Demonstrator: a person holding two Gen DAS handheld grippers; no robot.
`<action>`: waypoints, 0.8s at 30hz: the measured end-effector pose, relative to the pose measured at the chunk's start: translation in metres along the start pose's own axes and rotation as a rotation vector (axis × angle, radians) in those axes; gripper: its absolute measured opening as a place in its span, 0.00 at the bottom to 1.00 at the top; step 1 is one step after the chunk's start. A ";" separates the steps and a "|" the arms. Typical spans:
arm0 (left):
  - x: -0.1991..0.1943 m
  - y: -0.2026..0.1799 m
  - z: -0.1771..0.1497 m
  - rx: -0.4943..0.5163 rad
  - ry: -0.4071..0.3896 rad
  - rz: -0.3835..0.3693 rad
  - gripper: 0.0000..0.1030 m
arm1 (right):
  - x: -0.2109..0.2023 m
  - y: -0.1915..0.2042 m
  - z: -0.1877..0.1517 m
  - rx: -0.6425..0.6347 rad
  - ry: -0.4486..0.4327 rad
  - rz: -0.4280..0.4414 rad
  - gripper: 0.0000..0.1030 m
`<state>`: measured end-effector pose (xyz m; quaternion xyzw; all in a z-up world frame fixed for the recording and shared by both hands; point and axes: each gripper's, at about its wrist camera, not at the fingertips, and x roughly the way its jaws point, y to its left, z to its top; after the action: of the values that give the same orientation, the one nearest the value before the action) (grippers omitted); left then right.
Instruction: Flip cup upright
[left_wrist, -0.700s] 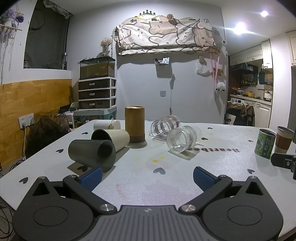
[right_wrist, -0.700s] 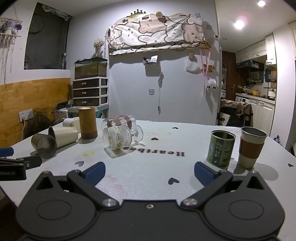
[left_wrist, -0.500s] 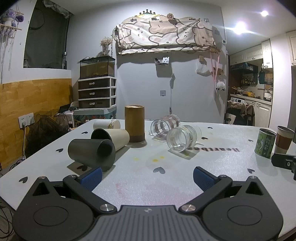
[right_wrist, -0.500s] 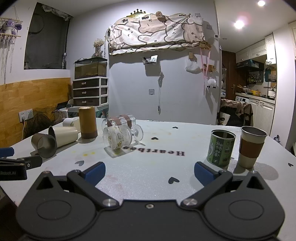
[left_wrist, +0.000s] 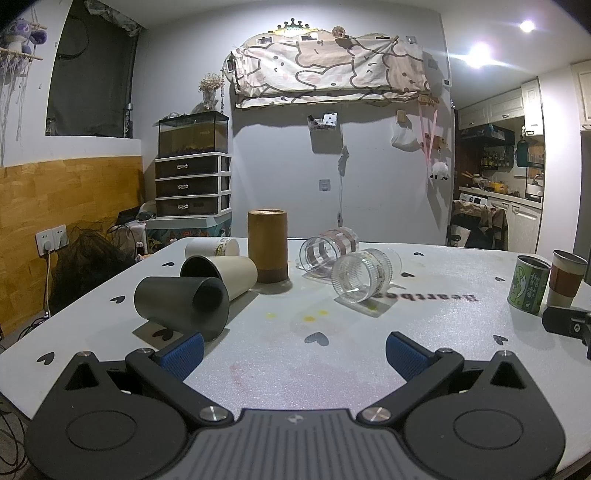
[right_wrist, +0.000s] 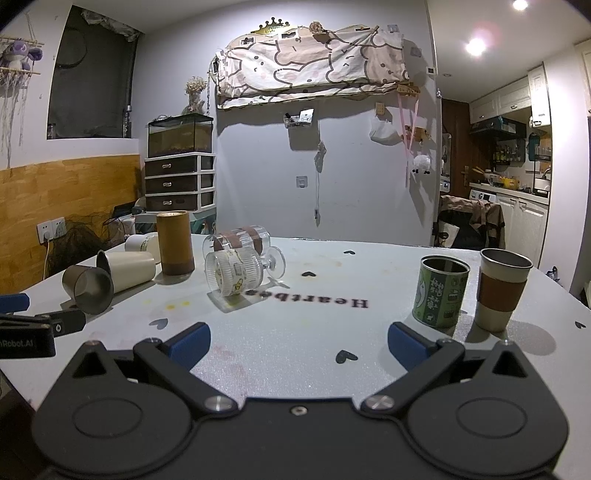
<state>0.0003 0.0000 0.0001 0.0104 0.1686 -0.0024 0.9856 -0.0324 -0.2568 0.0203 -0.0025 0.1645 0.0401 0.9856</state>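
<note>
Several cups lie on their sides on the white table (left_wrist: 436, 314): a dark grey cup (left_wrist: 181, 308), a cream cup (left_wrist: 225, 275), a white printed cup (left_wrist: 212, 247), a ribbed clear glass (left_wrist: 364, 275) and a striped clear glass (left_wrist: 328, 251). A brown cylinder cup (left_wrist: 267, 245) stands mouth down. My left gripper (left_wrist: 293, 350) is open and empty, just in front of the dark grey cup. My right gripper (right_wrist: 297, 341) is open and empty, well short of the ribbed glass (right_wrist: 236, 271). The dark grey cup (right_wrist: 88, 284) lies at the left of the right wrist view.
A green can cup (right_wrist: 441, 291) and a steel cup with a brown sleeve (right_wrist: 500, 288) stand upright at the right. The left gripper's body (right_wrist: 33, 328) shows at the left edge of the right wrist view. The table's left edge (left_wrist: 22, 343) is near.
Both views have shifted very slightly; the grippers stay open and no cup has moved.
</note>
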 end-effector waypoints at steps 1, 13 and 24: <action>0.000 0.000 0.000 0.000 0.001 0.001 1.00 | 0.000 0.000 0.000 -0.001 0.000 -0.001 1.00; -0.001 0.000 0.000 -0.001 0.001 0.002 1.00 | 0.000 0.000 0.000 0.000 0.000 0.001 1.00; -0.001 0.000 0.000 -0.003 0.002 0.002 1.00 | -0.001 0.001 0.001 -0.001 -0.002 0.001 1.00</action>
<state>-0.0004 -0.0005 0.0005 0.0091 0.1695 -0.0009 0.9855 -0.0333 -0.2558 0.0211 -0.0028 0.1637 0.0405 0.9857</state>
